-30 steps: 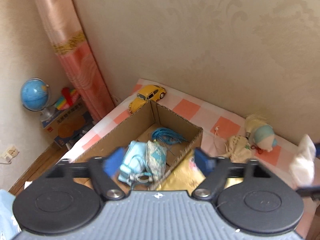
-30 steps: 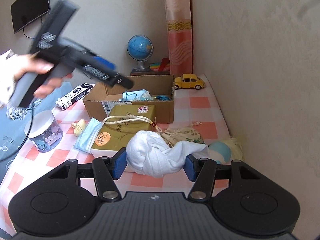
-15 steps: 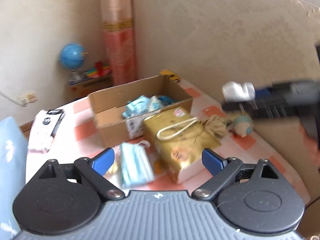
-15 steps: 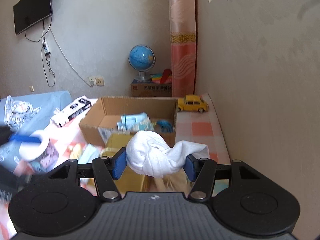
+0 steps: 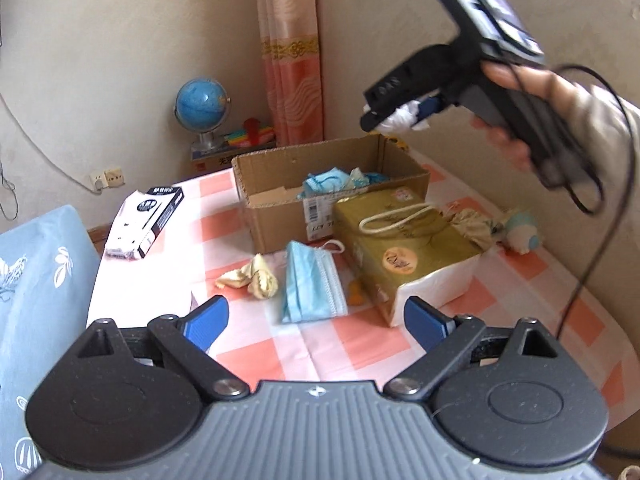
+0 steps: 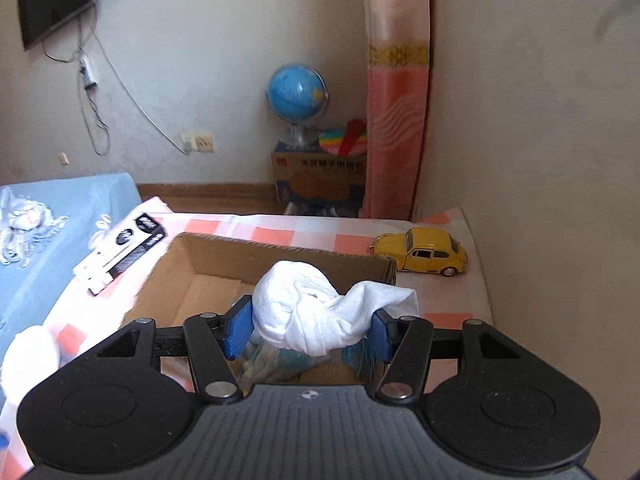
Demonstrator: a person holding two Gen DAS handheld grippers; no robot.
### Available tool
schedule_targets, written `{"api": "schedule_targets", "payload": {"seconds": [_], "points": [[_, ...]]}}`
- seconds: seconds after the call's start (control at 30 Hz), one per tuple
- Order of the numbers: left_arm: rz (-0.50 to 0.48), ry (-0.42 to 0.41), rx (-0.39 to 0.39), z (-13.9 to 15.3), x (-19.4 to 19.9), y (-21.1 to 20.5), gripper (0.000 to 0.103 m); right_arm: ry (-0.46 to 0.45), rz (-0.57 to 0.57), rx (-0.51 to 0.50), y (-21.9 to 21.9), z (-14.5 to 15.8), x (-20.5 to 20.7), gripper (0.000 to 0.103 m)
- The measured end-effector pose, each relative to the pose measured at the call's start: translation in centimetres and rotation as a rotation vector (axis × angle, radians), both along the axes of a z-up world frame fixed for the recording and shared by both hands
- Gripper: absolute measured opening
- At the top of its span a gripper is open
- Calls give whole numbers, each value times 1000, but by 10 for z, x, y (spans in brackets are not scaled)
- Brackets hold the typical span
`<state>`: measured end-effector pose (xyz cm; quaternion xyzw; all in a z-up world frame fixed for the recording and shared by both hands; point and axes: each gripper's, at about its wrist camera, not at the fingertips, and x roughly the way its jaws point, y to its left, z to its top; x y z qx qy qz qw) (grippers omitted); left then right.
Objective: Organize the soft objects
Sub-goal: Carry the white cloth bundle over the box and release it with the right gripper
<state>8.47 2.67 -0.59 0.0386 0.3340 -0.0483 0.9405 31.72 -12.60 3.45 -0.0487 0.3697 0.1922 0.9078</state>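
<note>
While the right claw (image 6: 306, 330) grips the white cloth (image 6: 324, 312), the left claw (image 5: 316, 322) gapes.

Left wrist view: checked cloth (image 5: 372, 344) at lower centre is bare just ahead of the left gripper (image 5: 316, 318), w/ blue mask (image 5: 312, 280) and gold box (image 5: 404, 252) beyond. Right wrist view: cardboard box (image 6: 224, 264) has a bare floor patch at centre-left; white cloth (image 6: 320, 312) blocks the near part, probably more items underneath. Yellow car (image 6: 424, 250) sits right of the box.

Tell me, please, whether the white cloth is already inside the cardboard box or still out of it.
Still out. The right tool is shut on the white cloth and holds it in the air above the open cardboard box.
</note>
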Motion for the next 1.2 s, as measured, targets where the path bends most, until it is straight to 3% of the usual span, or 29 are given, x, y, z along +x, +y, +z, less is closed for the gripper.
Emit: {"api": "schedule_targets", "payload": {"seconds": [0.17,0.3,0.4,0.87,1.2], "points": [[15,12,-17,-7,4,7,94,31,-15,-46,14,-13,33,66],[26,21,-19,-10,7,11,94,5,-29,-86,20,-19,41,95],[32,21,-22,-11,8,13,95,-20,-34,-97,19,-17,35,103],[17,-9,-20,0,-8,7,98,-84,-7,-90,-10,9,-48,103],[-5,-6,-18,0,-17,-2,99,-111,-84,-73,-51,-2,-109,103]]}}
